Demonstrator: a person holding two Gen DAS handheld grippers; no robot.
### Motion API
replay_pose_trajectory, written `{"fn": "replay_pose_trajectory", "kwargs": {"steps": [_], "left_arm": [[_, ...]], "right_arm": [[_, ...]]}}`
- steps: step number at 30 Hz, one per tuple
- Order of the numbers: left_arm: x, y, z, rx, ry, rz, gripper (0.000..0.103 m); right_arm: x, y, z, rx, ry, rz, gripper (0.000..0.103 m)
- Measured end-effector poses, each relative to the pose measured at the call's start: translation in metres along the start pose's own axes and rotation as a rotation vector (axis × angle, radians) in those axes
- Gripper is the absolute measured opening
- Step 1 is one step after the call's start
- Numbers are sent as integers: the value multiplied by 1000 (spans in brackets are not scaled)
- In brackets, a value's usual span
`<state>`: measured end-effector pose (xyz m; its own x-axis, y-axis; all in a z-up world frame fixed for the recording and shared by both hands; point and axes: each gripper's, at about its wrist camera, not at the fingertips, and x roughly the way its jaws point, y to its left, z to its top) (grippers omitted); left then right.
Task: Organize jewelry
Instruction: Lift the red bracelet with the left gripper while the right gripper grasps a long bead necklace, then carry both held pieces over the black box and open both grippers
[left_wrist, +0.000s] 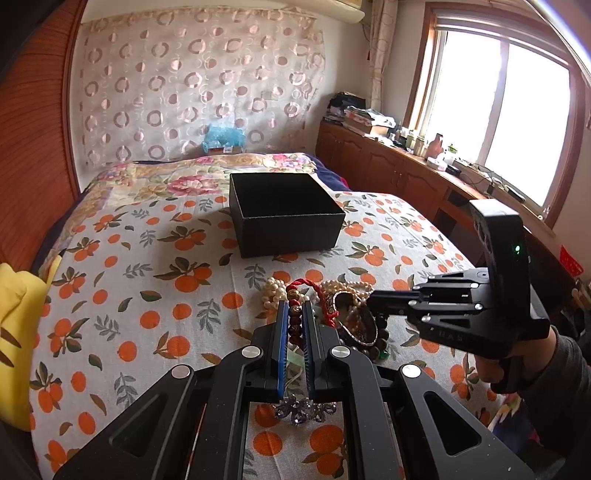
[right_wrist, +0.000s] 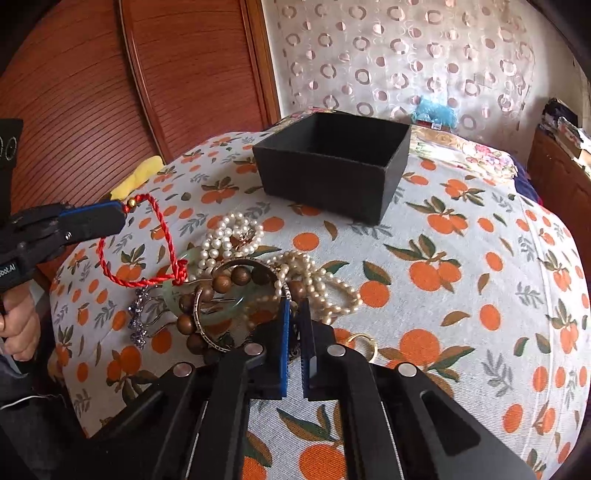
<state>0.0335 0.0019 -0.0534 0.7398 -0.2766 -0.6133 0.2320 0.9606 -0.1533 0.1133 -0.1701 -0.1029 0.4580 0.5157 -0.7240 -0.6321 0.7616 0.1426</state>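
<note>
Left gripper (right_wrist: 123, 214), marked "bot.AI", pinches red cord bracelet (right_wrist: 164, 236).

White lettering ending in "bot.AI" runs along the side of the left gripper (right_wrist: 127, 212), near the hand holding it; the start is cut off. Faint raised letters mark the body of the right gripper (left_wrist: 369, 301), too dim to read.

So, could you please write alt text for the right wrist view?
The left gripper holds a red cord bracelet over a jewelry pile on an orange-print bedspread. The right gripper is shut at the pile, before an open black box.
</note>
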Motion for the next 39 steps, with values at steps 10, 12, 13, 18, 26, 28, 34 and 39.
{"fn": "replay_pose_trajectory", "kwargs": {"steps": [10,12,13,18,26,28,34,39], "left_arm": [[2,1,-5,3,5,-4,6],[2,1,-5,6,1,0,6],[2,0,-5,7,-1,1,6],[1,-2,1,20,-17,10,6],[-1,-4,17,31,-40,13,6],[-1,-3,22,33,-47,16,6],[0,0,38,39,-70,30,6],[5,1,47,46,-79,40,6]], "right_arm": [[-21,-12,13,14,-71,-24,6],[-29,-13,19,9,-90,-26,6],[-33,-12,23,4,-101,-26,6],[-53,-10,40,-13,-147,-39,6],[-90,-4,73,-51,-227,-64,6],[-99,-4,83,-60,-247,-74,6],[-119,-6,113,-78,-298,-99,6],[-133,-7,139,-101,-330,-118,6]]}}
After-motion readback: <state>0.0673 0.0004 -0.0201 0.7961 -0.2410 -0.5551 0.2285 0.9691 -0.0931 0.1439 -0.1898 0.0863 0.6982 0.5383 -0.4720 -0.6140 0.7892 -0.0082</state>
